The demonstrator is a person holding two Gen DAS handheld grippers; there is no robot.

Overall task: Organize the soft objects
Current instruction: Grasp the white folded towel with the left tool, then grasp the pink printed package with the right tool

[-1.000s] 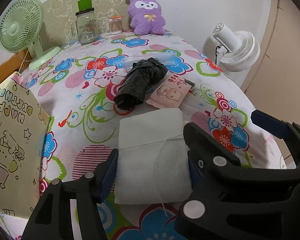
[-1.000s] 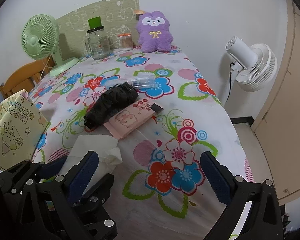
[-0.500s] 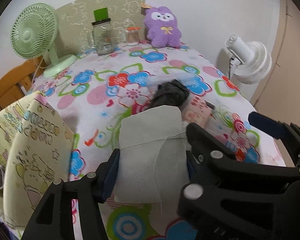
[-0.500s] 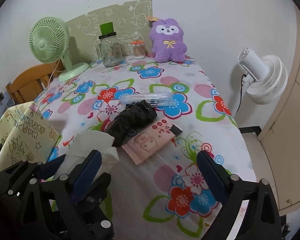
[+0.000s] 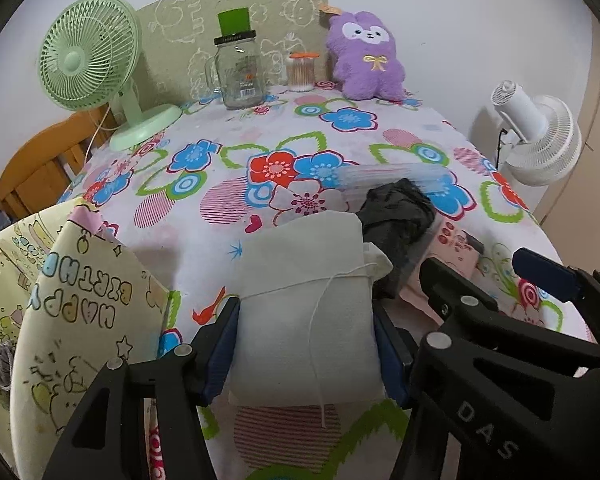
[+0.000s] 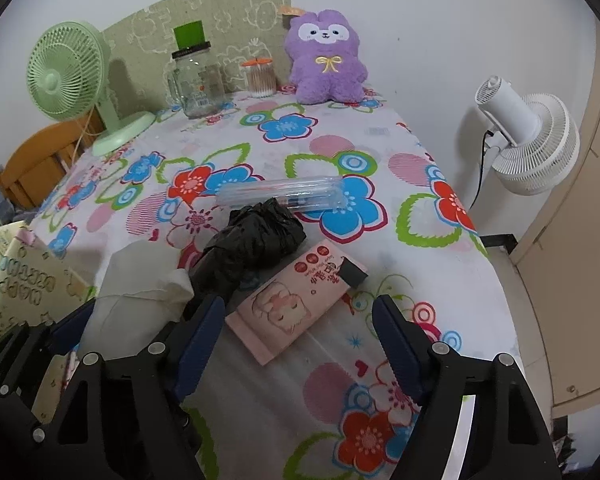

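Lifted off the tabletop, white cloth pouch (image 5: 304, 312) hangs pinched in my left tongs (image 5: 306, 344), soft, light, gripped mid-body; right tongs (image 6: 296, 340), empty, have just been closing above the pink packet (image 6: 292, 304).

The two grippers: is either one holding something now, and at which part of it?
The left gripper holds the white cloth pouch by its two side edges, near its lower end. The right gripper holds nothing; its jaws have just been closing.
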